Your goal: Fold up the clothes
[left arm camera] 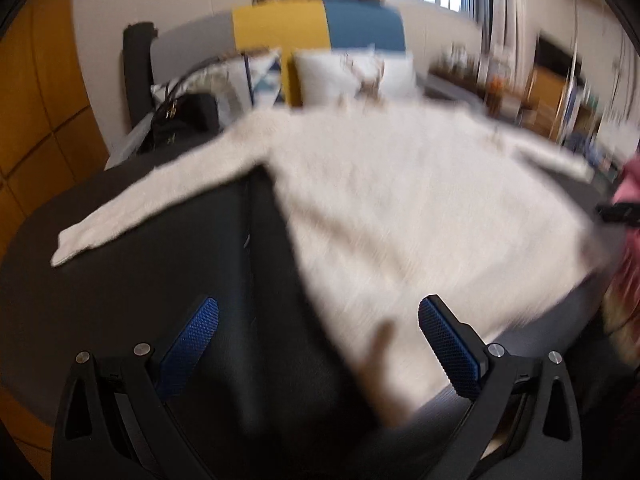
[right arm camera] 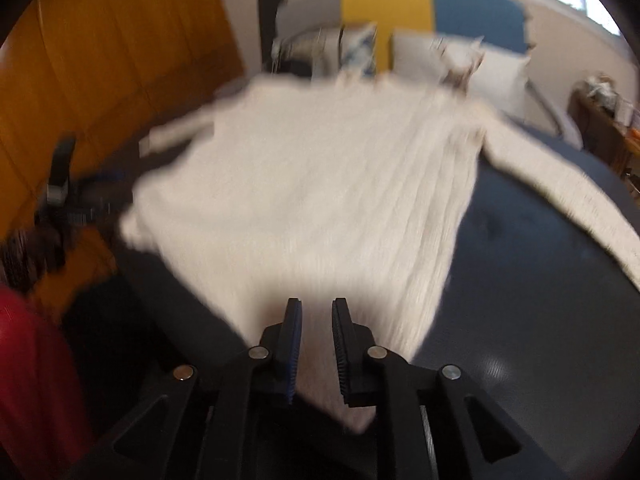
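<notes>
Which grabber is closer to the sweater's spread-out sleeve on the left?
Left. The left gripper sits on that side, near the sleeve; the right gripper is at the sweater's opposite bottom corner.

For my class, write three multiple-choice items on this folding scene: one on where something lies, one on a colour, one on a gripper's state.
1. Where does the sweater lie?
A. on the dark round table
B. on the floor
C. over a chair back

2. What colour is the sweater?
A. red
B. cream white
C. green

3. How do the left gripper jaws stand?
A. shut tight
B. wide apart
C. out of sight

Key: 1 A, it is spread flat across the tabletop; 2 B, its knit looks pale cream in both views; 3 B, the blue pads stand far apart.
</notes>
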`<state>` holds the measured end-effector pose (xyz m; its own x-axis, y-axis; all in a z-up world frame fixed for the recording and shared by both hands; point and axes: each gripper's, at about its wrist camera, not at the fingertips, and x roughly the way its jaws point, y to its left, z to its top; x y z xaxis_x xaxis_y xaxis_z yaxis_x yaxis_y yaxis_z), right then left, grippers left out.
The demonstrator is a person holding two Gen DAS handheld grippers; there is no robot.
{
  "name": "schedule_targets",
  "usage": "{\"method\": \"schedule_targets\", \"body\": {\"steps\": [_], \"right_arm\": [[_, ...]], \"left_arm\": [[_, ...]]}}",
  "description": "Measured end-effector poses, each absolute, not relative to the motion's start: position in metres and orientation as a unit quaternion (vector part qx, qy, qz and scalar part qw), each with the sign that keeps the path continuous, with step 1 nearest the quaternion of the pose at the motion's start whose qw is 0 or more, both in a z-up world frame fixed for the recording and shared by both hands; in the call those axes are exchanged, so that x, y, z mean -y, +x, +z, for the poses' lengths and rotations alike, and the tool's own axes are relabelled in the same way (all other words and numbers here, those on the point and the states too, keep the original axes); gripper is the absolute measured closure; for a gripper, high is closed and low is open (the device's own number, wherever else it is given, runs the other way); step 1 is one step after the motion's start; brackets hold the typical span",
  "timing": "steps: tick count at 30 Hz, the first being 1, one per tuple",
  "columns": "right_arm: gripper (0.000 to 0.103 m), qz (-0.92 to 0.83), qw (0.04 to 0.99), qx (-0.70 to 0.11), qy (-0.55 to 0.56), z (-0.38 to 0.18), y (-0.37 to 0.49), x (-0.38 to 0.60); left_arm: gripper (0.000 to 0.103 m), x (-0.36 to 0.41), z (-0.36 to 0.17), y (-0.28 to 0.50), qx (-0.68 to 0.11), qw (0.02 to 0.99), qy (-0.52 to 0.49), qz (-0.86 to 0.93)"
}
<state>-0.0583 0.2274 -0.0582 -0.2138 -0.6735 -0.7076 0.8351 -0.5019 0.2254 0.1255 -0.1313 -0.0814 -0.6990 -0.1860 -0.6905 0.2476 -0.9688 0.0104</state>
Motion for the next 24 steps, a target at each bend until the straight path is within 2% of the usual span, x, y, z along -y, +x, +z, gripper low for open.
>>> {"method": "schedule_targets", "body": {"steps": [2,4,8,9,15,20,24], "right_arm": [[0.081,-0.776,0.494,-0.078,0.384,-0.054,-0.063,-0.218],[0.081,-0.767,0.495,-0.093,0.397,-0.061,-0.067,-0.196],[0.081,-0.753,0.461,-0.216,0.418,-0.098,-0.068,-0.149],[0.080,-0.753,0.449,-0.237,0.418,-0.107,-0.071,-0.144],[0.079,-0.772,0.434,-0.155,0.437,-0.114,-0.091,-0.171],[0.079,-0.778,0.460,-0.184,0.386,-0.089,-0.063,-0.156],[0.078,-0.739,0.528,-0.218,0.357,-0.081,-0.037,-0.110]], "left_arm": [[0.001,0.121,-0.074,0.116,-0.041,0.100,0.354,-0.929],[0.001,0.102,-0.083,0.093,0.004,0.086,0.383,-0.920],[0.001,0.081,-0.126,0.064,0.115,0.100,0.455,-0.877],[0.001,0.083,-0.130,0.064,0.119,0.103,0.456,-0.876],[0.001,0.140,-0.124,0.088,0.021,0.156,0.455,-0.876],[0.001,0.152,-0.100,0.106,-0.056,0.144,0.403,-0.902],[0.001,0.114,-0.091,0.087,-0.007,0.100,0.383,-0.918]]}}
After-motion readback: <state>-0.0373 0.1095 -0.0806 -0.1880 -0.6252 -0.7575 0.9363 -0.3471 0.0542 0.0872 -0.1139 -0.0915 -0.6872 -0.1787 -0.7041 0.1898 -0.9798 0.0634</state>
